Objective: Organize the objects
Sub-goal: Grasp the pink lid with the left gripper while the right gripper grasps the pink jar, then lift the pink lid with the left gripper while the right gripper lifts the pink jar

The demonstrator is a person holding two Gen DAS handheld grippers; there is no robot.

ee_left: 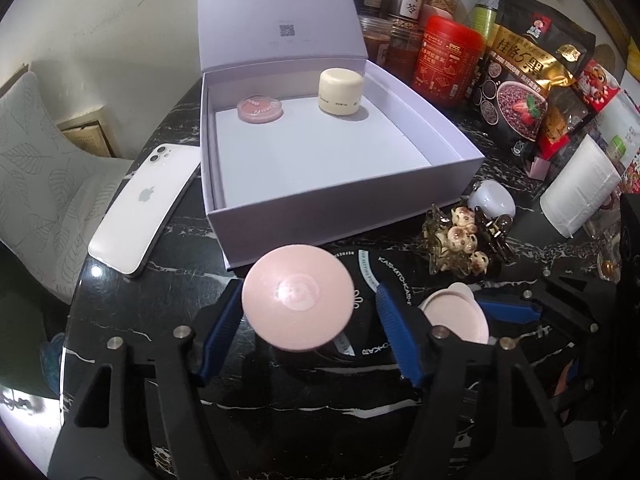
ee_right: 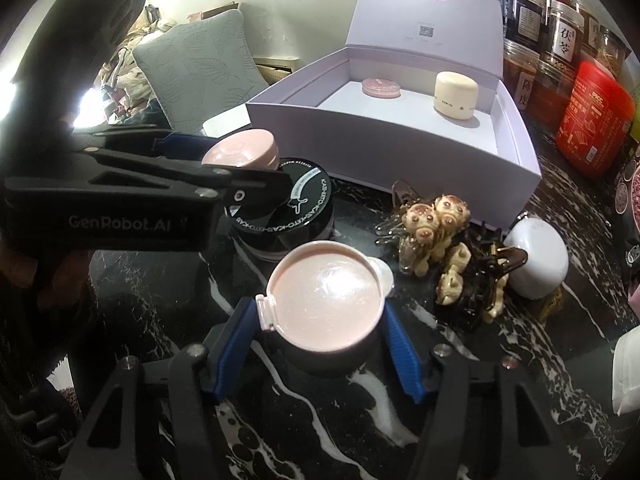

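Observation:
My left gripper (ee_left: pixel 310 320) is shut on a pink round lid (ee_left: pixel 298 298), held above a black round jar (ee_left: pixel 362 280) on the dark marble table; the lid also shows in the right wrist view (ee_right: pixel 244 150). My right gripper (ee_right: pixel 320 336) is shut on an open pink jar (ee_right: pixel 326 300) with its inner seal showing; that jar also shows in the left wrist view (ee_left: pixel 456 314). An open lavender box (ee_left: pixel 344 208) behind holds a small pink compact (ee_left: pixel 260 109) and a cream jar (ee_left: pixel 341 92).
A white phone (ee_left: pixel 140 208) lies left of the box. Hair claws with bear ornaments (ee_right: pixel 440 248) and a white jar (ee_right: pixel 536 258) sit right of the pink jar. Jars, a red tin (ee_left: pixel 446 60), snack bags and a paper roll (ee_left: pixel 578 184) crowd the back right.

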